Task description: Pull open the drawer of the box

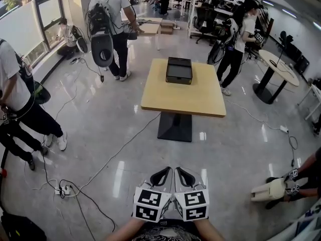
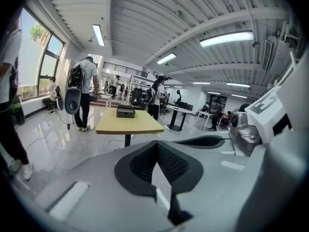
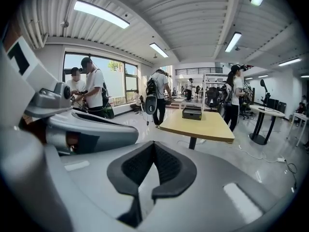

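— Holding both units low and close to my body. Left gripper and right gripper: the fingers on each are pressed together, with nothing between them.

— Where is the target?

— One dark box sits at the far end of the desk, well apart from me across the floor.

— How will it handle?

— My guess is stiff and fairly light, so it may slide on the smooth top when the drawer is pulled. I would steady the body with one gripper and take the drawer front with the other. No handle shows from here.

— Count?

— One box, one desk, two grippers.
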Available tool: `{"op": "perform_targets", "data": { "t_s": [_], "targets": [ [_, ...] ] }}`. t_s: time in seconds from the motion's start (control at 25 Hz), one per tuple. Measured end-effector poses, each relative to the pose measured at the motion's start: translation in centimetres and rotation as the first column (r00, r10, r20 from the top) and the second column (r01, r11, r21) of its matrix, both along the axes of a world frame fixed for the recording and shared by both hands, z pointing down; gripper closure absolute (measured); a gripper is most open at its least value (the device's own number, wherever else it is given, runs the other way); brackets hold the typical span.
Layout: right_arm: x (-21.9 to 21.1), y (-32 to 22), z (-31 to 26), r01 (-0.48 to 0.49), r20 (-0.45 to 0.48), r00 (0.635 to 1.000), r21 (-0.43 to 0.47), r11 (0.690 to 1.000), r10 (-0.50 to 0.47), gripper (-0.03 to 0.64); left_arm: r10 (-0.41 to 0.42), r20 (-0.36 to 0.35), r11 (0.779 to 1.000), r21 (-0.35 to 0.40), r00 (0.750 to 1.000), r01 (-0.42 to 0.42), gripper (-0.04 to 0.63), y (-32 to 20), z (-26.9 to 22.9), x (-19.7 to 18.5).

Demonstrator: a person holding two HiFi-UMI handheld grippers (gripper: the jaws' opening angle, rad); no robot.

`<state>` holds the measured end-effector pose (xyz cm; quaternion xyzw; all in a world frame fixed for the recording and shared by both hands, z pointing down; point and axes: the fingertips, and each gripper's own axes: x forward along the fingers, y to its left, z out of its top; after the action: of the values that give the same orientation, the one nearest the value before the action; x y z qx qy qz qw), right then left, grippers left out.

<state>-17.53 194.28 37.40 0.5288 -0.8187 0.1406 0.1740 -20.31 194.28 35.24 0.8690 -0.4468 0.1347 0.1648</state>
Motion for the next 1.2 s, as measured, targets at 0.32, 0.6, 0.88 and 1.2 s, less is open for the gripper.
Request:
{"op": "perform_targets", "data": {
  "t_s": [0.32,0.6,0.88,1.2],
  "targets": [
    [2.2,-18.3,3.2,0.005,0.025,1.0,-0.005,1.0,-0.005,0.612,-0.005,0.027,1.0,-0.015,1.0,0.005,0.575,-18.2,3.7,2.6],
    [16.7,-52.3,1.2,0.025,0.045,0.999,-0.004,1.0,-0.024,0.612,-0.015,0.057,0.999,-0.051,0.998,0.018,0.575,-51.9,2.5,17.1],
    [36.7,-91.7,-3.9,0.063,0.055,0.997,-0.018,0.998,-0.062,0.612,-0.033,0.075,0.997,-0.062,0.997,0.038,0.575,-91.6,-3.1,37.0],
    [48.1,-117.8,-4.6,0.099,0.062,0.993,0.003,0.995,-0.099,0.612,-0.052,0.096,0.995,-0.076,0.994,0.06,0.575,-117.3,-3.0,48.4]
  ]
}}
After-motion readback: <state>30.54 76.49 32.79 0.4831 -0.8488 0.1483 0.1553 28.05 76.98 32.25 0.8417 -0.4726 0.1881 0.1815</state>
